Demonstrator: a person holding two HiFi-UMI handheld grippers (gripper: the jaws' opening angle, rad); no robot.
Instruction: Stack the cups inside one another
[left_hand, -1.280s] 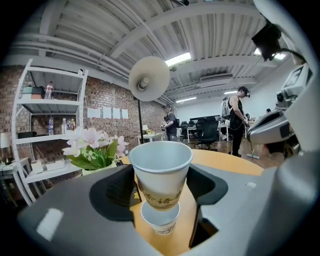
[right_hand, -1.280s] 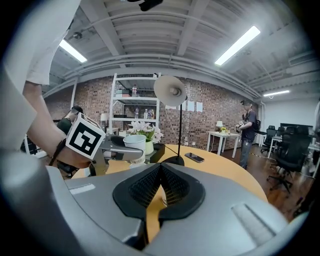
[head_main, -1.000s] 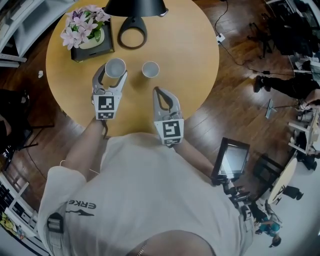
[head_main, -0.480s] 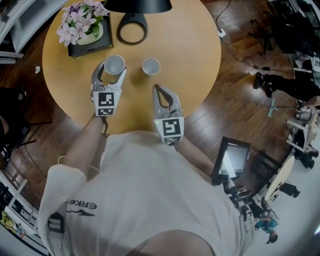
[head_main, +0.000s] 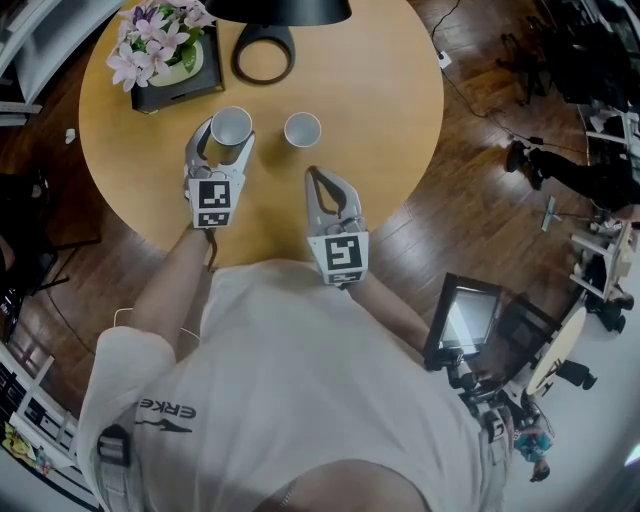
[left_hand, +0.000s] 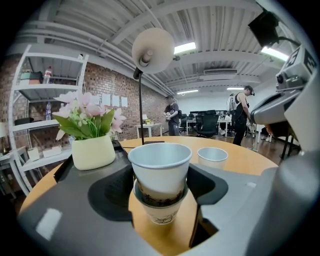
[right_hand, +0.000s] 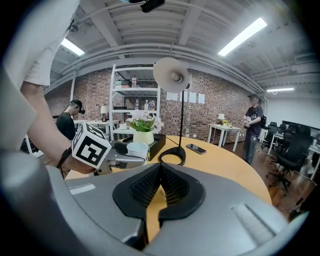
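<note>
At upper left, the left gripper (head_main: 228, 142) clamps a cup (left_hand: 160, 167) half-seated in the lower cup (left_hand: 161, 212) — press straight down, then release; the right gripper (head_main: 318, 180) sits closed, empty.

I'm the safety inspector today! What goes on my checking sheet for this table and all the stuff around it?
Surface: round wooden table, no spills seen.
Job's things: a white cup sits partway inside a printed cup; a third cup stands alone to their right.
Clutter: flower pot on a black tray, lamp, phone.
Tongs: left tongs shut on the white cup; right tongs shut, empty, resting back from the cups.
Cables: one with a white plug, by the table's edge.
Surroundings: wood floor, brick wall, shelves, people standing.
</note>
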